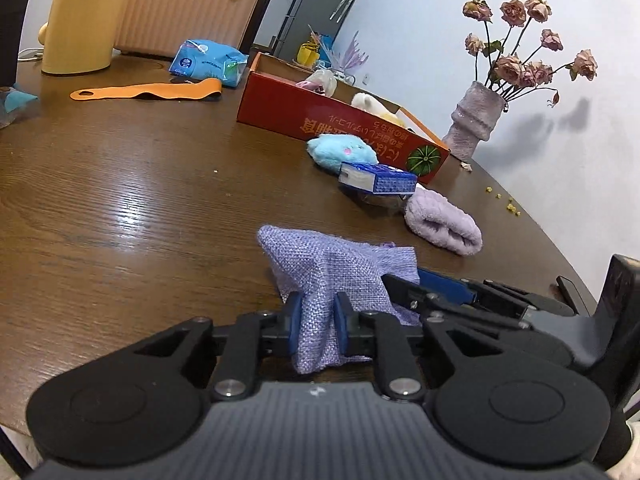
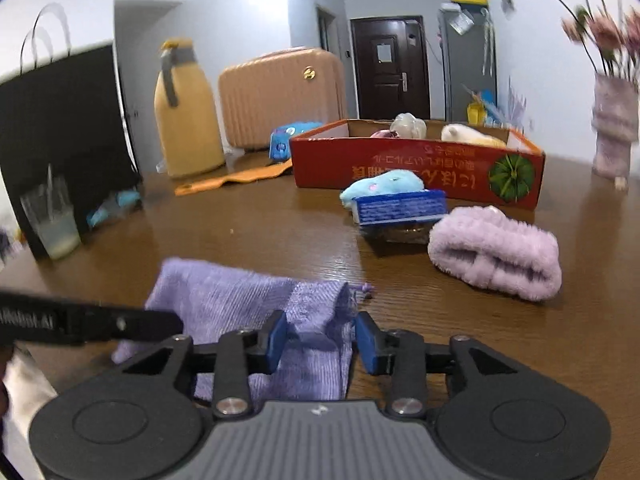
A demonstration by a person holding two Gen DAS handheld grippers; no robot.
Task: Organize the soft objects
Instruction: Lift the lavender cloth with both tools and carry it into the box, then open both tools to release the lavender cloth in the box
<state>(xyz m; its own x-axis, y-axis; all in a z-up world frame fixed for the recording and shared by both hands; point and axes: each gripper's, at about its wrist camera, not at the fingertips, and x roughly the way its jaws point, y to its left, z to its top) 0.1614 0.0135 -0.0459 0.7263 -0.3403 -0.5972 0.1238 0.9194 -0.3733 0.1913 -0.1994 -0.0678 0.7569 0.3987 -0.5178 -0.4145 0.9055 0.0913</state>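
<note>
Lilac woven cloth, a small drawstring pouch (image 1: 340, 280), lies at the near edge of the brown wooden bench (image 1: 140, 200), and both tongs have hold of it. The left tongs (image 1: 318, 320) are clamped on a pinched-up fold of the pouch, the blue pads pressing the fabric from both sides. The right tongs (image 2: 322, 344) straddle the pouch's gathered mouth; the left pad touches the cloth, while a gap shows at the right pad, so whether they grip cannot be told.

Further in on the bench rests a fluffy purple headband (image 2: 494, 252), just beside a blue packet (image 2: 400, 206). A light blue plush toy (image 2: 384, 186) lies behind the packet, against the front wall of a red cardboard box (image 2: 416, 168). Soft things already sit inside the box, among them a cream plush (image 2: 468, 134). At the far right edge stands a vase of dried roses (image 1: 476, 116).
</note>
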